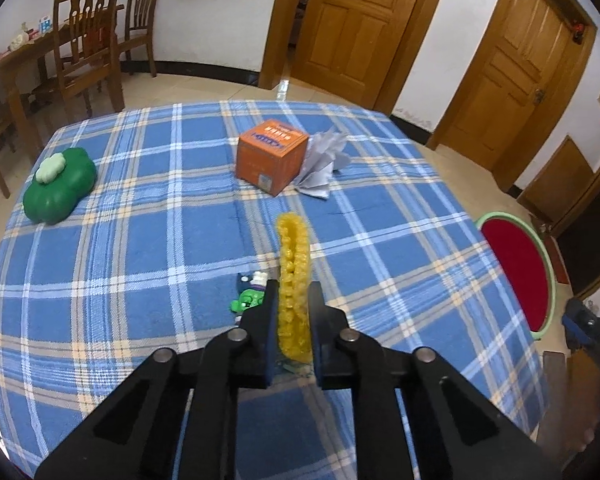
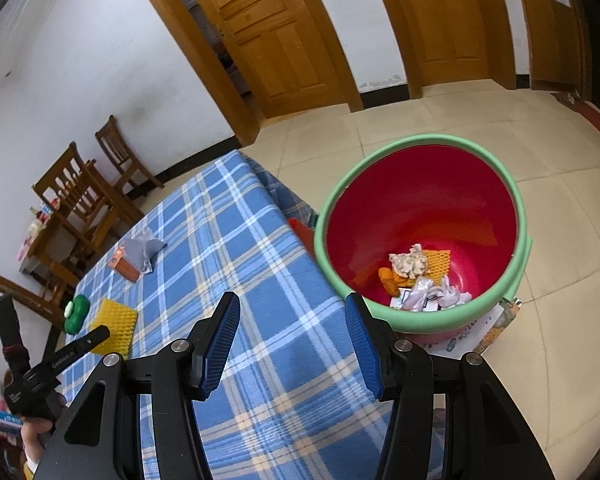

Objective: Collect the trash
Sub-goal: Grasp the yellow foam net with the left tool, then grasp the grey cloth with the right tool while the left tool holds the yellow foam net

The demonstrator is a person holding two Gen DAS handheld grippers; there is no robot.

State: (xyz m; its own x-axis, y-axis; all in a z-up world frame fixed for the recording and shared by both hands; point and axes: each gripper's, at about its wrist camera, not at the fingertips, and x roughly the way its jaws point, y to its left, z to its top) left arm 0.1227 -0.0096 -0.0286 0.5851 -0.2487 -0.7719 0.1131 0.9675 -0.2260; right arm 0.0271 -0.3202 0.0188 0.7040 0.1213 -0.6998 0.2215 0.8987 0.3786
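Orange box (image 1: 271, 157) and green toy (image 1: 251, 299) flank foam net (image 1: 294, 280).

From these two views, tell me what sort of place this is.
Probably a home's dining or living room: wooden dining chairs at a cluttered table, panelled wooden doors, tiled floor, and a plaid-covered table.

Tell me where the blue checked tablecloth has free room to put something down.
The blue checked tablecloth is bare between the green clover-shaped container and the orange cardboard box, and along its right edge near the red bucket. Around the yellow foam net and small green toy it is crowded.
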